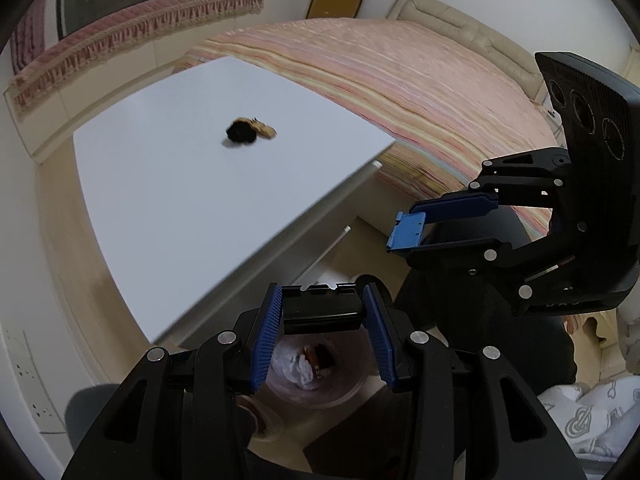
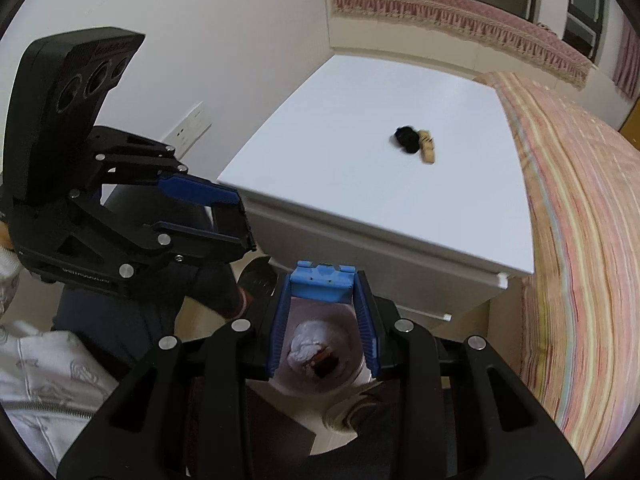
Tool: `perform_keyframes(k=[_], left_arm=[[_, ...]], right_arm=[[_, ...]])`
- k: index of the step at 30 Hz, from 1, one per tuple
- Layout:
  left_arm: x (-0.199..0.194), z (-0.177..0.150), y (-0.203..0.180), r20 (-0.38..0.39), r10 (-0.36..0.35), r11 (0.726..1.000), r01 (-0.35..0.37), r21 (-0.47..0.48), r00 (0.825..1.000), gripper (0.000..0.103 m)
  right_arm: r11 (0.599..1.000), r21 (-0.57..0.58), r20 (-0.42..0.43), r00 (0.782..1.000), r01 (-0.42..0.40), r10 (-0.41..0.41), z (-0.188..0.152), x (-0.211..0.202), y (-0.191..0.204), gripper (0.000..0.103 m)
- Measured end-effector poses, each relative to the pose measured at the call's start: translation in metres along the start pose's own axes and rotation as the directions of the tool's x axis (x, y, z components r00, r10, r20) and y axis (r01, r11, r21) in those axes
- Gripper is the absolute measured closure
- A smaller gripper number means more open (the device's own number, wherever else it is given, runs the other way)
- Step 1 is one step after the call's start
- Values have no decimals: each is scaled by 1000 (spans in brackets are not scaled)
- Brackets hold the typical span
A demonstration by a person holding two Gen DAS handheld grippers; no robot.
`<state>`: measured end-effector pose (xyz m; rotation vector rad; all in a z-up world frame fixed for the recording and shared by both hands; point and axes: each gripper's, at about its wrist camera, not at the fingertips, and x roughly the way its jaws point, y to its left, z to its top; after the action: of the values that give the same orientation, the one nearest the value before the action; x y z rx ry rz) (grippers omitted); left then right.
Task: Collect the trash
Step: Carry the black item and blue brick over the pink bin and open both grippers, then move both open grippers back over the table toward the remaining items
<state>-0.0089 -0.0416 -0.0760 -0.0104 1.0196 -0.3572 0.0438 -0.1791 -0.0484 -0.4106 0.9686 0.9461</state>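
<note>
A black crumpled scrap [image 1: 240, 132] and a tan scrap [image 1: 264, 128] lie together on the white table top [image 1: 180, 208]; they also show in the right wrist view, the black scrap [image 2: 407, 138] and the tan scrap [image 2: 427, 146]. A pinkish trash bin [image 1: 316, 376] stands on the floor below, holding white paper and dark scraps; it also shows in the right wrist view [image 2: 320, 360]. My left gripper [image 1: 320, 300] is open and empty above the bin. My right gripper [image 2: 323, 280] is open and empty above the bin too, and shows in the left wrist view [image 1: 404, 236].
A bed with a striped pink cover [image 1: 420, 92] runs along the table's right side. A fringed pink bench [image 2: 460, 12] stands behind the table. A wall with sockets [image 2: 192, 124] is on the left. The person's legs and a shoe [image 2: 352, 412] are by the bin.
</note>
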Motion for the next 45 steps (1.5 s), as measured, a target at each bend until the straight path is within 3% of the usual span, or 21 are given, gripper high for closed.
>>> perform_keyframes(k=[12, 14, 15, 17, 18, 19, 21, 23, 33, 45], left_arm=[[1, -14, -9, -30, -18, 1000, 18, 14, 999, 61], [1, -16, -9, -36, -16, 1000, 17, 22, 999, 57], [2, -17, -9, -38, -11, 1000, 12, 28, 999, 50], [-1, -19, -9, -23, -15, 999, 16, 36, 1000, 23], [-1, -19, -9, -19, -13, 999, 14, 37, 1000, 18], [-2, -20, -8, -15, -12, 999, 13, 36, 1000, 14], [-2, -20, -6, -19, -4, 1000, 5, 30, 1000, 13], [-2, -20, -4, -15, 12, 1000, -12, 25, 1000, 8], [-4, -16, 5, -11, 29, 1000, -29, -1, 1000, 8], [-5, 5, 23, 21, 48, 998, -48, -28, 999, 8]], right_arm=[[999, 0, -41, 998, -52, 52, -13, 4, 5, 71], [999, -4, -48, 997, -53, 52, -15, 5, 5, 70], [999, -5, -49, 998, -50, 50, -16, 5, 5, 65], [999, 6, -45, 998, -41, 41, -17, 5, 3, 40], [999, 16, -37, 999, -38, 38, -17, 4, 1, 29], [999, 21, -34, 999, -40, 41, -17, 4, 0, 25], [999, 27, -28, 999, -34, 34, -17, 3, 0, 8], [999, 35, -35, 999, -32, 33, -18, 4, -2, 6], [997, 78, -59, 998, -10, 14, -18, 10, -9, 3], [990, 133, -18, 999, 43, -41, -1, 4, -33, 3]])
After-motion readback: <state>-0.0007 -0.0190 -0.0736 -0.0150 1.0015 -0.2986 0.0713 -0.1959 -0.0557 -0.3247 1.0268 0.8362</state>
